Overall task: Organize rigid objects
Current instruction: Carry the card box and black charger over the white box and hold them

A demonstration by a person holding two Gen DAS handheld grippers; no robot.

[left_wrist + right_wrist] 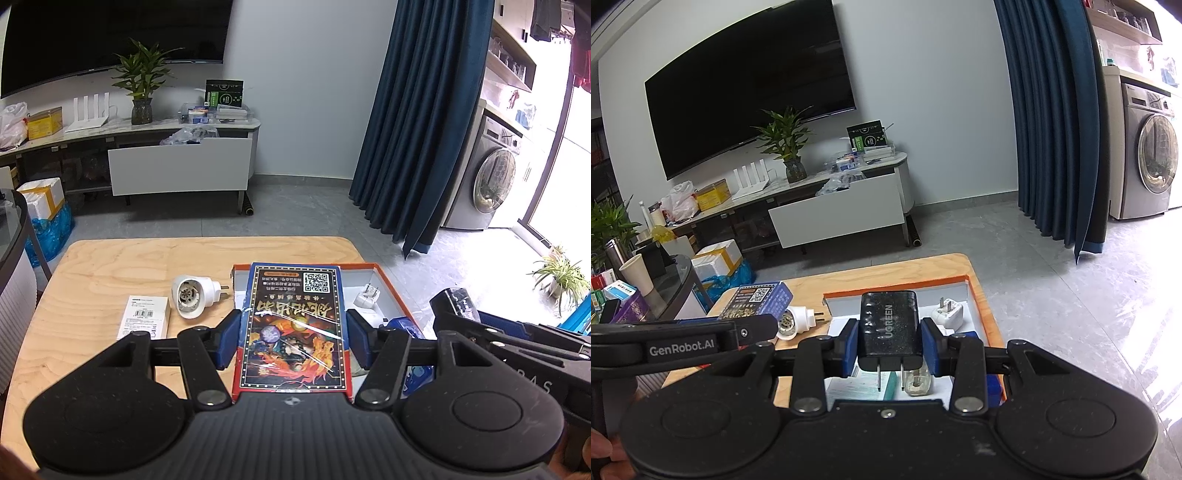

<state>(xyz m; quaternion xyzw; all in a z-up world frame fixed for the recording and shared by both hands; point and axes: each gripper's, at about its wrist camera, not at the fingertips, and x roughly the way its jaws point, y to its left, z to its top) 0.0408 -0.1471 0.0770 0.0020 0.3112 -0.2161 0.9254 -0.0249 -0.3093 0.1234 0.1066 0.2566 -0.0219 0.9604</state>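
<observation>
My left gripper [293,338] is shut on a blue card box [295,325] with a QR code, held over the left part of the orange-rimmed tray [388,275]. My right gripper [888,345] is shut on a black UGREEN charger [888,326], prongs toward the camera, above the same tray [975,291]. A small white plug adapter [947,312] lies in the tray; it also shows in the left wrist view [367,297]. A white round socket adapter [194,295] and a white labelled box [144,321] lie on the wooden table [110,266] left of the tray.
A clear item [916,382] and paper leaflets lie in the tray under the charger. Past the table's far edge is grey floor, a TV cabinet [177,170] and a blue curtain [417,129]. A glass side table [665,284] with clutter stands at the left.
</observation>
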